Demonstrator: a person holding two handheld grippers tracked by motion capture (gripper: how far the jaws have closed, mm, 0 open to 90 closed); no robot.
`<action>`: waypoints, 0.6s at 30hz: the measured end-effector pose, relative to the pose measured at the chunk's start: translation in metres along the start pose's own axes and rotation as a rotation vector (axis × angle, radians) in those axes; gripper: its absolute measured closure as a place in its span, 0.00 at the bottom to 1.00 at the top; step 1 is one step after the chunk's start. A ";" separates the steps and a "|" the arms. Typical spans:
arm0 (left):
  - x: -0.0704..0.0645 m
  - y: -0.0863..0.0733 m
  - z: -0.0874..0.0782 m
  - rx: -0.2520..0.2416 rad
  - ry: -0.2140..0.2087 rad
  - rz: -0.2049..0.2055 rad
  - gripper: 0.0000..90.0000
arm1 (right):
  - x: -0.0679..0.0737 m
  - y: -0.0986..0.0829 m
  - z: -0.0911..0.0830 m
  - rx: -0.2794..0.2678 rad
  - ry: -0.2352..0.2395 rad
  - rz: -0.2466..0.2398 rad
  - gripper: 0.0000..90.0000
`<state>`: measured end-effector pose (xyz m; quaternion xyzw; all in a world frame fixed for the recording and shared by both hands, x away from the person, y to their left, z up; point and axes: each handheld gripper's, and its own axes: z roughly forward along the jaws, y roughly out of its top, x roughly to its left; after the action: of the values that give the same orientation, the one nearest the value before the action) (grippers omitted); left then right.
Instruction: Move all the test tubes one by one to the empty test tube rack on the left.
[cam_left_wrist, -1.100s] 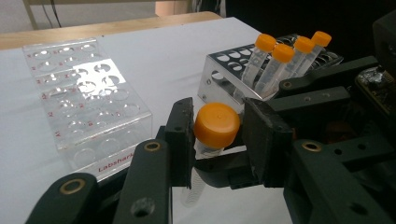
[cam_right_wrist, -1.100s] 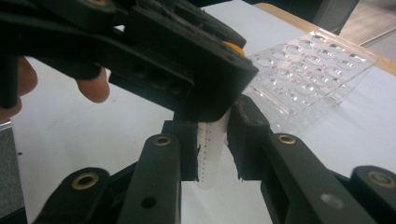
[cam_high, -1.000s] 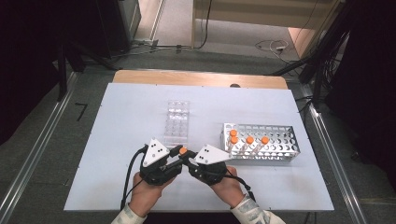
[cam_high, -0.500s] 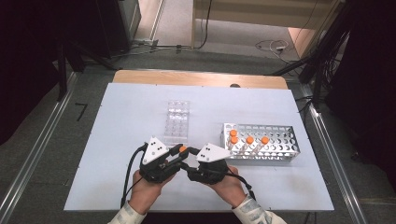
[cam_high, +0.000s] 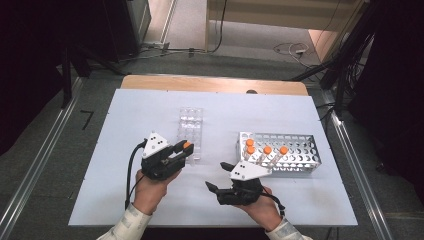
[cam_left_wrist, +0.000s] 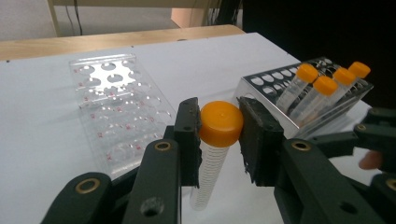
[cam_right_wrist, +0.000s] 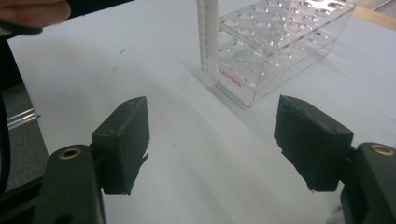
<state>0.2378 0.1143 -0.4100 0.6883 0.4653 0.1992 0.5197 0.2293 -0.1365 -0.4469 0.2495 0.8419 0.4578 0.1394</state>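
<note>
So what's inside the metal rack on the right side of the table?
The metal rack holds three orange-capped tubes, leaning at its left end. The other holes look empty. The tubes' lower ends are hidden inside the rack.

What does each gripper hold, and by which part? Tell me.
The left gripper holds a tube by its orange cap. The right gripper is open and holds nothing.

Both tongs, left (cam_high: 186, 148) and right (cam_high: 216, 176), are black with brass-coloured rivets, grey three-cornered top plates and trailing black cables; the person wears pale checked sleeves (cam_high: 127, 224).
</note>
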 end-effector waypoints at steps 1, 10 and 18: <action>0.000 0.000 0.000 0.000 0.000 0.000 0.77 | -0.001 -0.002 -0.002 0.000 0.000 0.000 0.28; 0.009 0.021 0.003 -0.015 0.026 0.002 0.77 | -0.003 -0.010 -0.007 0.011 -0.006 0.005 0.28; 0.021 0.045 0.003 -0.038 0.071 0.006 0.77 | -0.003 -0.011 -0.010 0.009 -0.006 0.009 0.28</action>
<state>0.2699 0.1290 -0.3754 0.6721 0.4775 0.2341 0.5152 0.2238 -0.1504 -0.4511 0.2552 0.8425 0.4538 0.1386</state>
